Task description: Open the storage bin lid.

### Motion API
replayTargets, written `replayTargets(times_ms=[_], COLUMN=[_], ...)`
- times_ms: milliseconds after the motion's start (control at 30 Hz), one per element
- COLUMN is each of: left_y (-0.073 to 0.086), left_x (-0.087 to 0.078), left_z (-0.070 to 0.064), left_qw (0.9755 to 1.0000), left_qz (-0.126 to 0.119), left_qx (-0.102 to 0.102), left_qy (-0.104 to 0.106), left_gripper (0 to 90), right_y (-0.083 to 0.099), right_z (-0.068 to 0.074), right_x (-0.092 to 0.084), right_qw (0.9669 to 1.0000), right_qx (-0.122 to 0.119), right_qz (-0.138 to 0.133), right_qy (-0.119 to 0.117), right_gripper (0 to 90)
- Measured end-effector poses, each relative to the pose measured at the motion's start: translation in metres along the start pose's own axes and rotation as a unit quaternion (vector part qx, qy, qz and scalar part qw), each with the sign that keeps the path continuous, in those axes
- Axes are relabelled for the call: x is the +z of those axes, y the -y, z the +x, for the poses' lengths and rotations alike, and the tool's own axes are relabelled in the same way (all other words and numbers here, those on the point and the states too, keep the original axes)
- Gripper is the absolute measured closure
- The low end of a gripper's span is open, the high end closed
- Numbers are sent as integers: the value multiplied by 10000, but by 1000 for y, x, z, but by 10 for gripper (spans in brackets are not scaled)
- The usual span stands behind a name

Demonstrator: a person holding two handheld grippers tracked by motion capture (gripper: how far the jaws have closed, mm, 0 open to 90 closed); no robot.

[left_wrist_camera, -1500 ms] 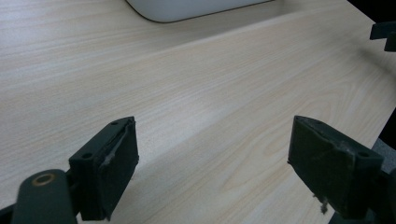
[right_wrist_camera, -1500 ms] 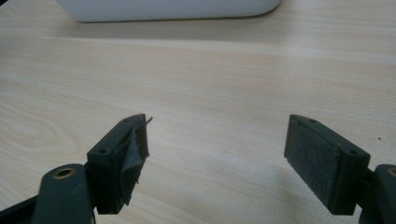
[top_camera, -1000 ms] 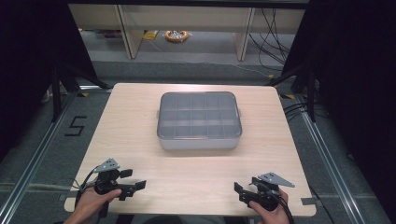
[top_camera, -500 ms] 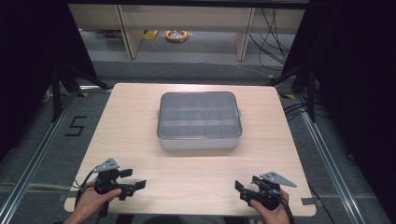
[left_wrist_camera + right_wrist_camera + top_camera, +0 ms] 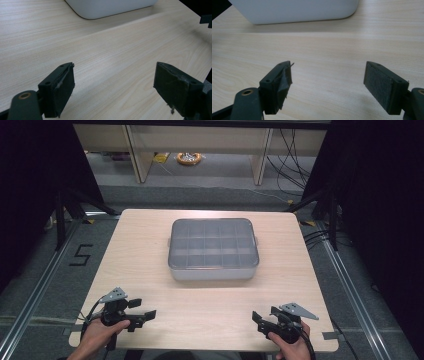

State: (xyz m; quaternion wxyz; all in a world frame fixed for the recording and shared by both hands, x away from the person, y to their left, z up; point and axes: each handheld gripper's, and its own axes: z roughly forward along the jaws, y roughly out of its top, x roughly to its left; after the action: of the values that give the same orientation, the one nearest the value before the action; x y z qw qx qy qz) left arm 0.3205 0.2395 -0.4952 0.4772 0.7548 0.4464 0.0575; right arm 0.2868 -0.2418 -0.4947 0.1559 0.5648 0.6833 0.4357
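A grey lidded box [image 5: 213, 249] with several compartments under its clear lid stands in the middle of the wooden table [image 5: 150, 240]. My left gripper [image 5: 144, 315] rests near the front left corner, held by a hand, jaws pointing right. My right gripper [image 5: 258, 319] sits near the front right corner, jaws pointing left. In the left gripper view the left gripper [image 5: 113, 82] is open over bare wood, the white wall of the box [image 5: 110, 7] far ahead. In the right gripper view the right gripper [image 5: 328, 80] stands open too, with the box [image 5: 294, 11] beyond.
The table's front edge runs just below both hands. Dark curtains flank the table, with tripod legs [image 5: 75, 205] at the back left and cables [image 5: 310, 235] at the back right. Shelving and an orange object [image 5: 189, 158] lie on the floor behind.
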Motion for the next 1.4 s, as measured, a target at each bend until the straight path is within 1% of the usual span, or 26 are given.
replayTargets(times_ms=[67,133,167,200,233,267,367,400,433,467,633,667,700,733,767,800,833,900,933,967,1067,1167,1267,1300,1367,1400], left_y=[-1,-2,-2,-2,-2,-2,-3,-4,-4,-4,-8,-9,-10,-11,-13,-14,-15,-19,-19,-20,-24,-32,-36,-37,-42,-44], left_x=[0,0,1,2,3,4,5,5,6,6,7,8,8,9,9,10,11,14,14,15,18,22,25,26,28,29], left_z=[0,1,1,1,1,1,1,1,1,2,2,3,3,4,5,5,7,9,9,10,14,18,20,20,22,23], left_qw=[10000,9996,9991,9989,9990,9991,9991,9991,9991,9991,9993,9992,9992,9991,9992,9990,9991,9986,9986,9985,9977,9971,9970,9967,9963,9961], left_qz=[-21,-49,-58,-36,-11,-13,4,3,-28,-29,-85,-59,-73,-84,-64,-102,-74,-101,-101,-84,-99,-120,-119,-130,-166,-176], left_qx=[-38,-227,-347,-374,-353,-346,-344,-342,-354,-358,-323,-335,-339,-348,-337,-371,-374,-451,-451,-484,-606,-700,-708,-743,-791,-812], left_qy=[-2,142,251,268,258,255,245,236,226,225,191,216,218,218,191,214,209,237,237,231,271,282,289,301,297,308], left_gripper=[162,163,163,163,164,164,164,164,165,165,166,166,166,166,166,166,166,166,166,166,166,166,167,167,168,168], right_y=[-1,-2,-2,-3,-4,-5,-6,-7,-8,-9,-12,-13,-13,-15,-16,-18,-20,-24,-26,-27,-32,-43,-51,-56,-63,-67], right_z=[-1,-2,-1,1,-1,-5,-7,-7,-5,-10,-14,-14,-12,-16,-12,-15,-18,-19,-19,-20,-21,-24,-26,-24,-28,-29], right_x=[0,0,1,0,0,1,2,2,1,2,3,5,4,5,4,7,6,8,9,9,13,17,18,17,18,18], right_qw=[10000,10000,10000,9998,9998,9998,9998,9998,9996,9996,9995,9993,9988,9992,9986,9989,9991,9987,9984,9988,9985,9962,9961,9944,9951,9948], right_qx=[-80,-69,-14,174,131,-52,-90,-34,229,-33,36,133,345,123,433,221,162,185,232,187,219,586,525,728,546,516], right_qz=[-24,-7,-77,-31,-108,-185,-165,-186,-170,-258,-304,-360,-338,-376,-309,-424,-395,-477,-493,-453,-490,-437,-497,-467,-579,-599], right_qy=[-5,0,9,-9,44,18,9,58,78,59,69,-11,-5,9,22,40,-6,-36,-144,-13,-126,-465,-506,-608,-579,-642], right_gripper=[235,234,235,235,234,234,233,233,234,234,233,231,230,231,231,230,229,223,220,220,216,214,210,209,210,211])
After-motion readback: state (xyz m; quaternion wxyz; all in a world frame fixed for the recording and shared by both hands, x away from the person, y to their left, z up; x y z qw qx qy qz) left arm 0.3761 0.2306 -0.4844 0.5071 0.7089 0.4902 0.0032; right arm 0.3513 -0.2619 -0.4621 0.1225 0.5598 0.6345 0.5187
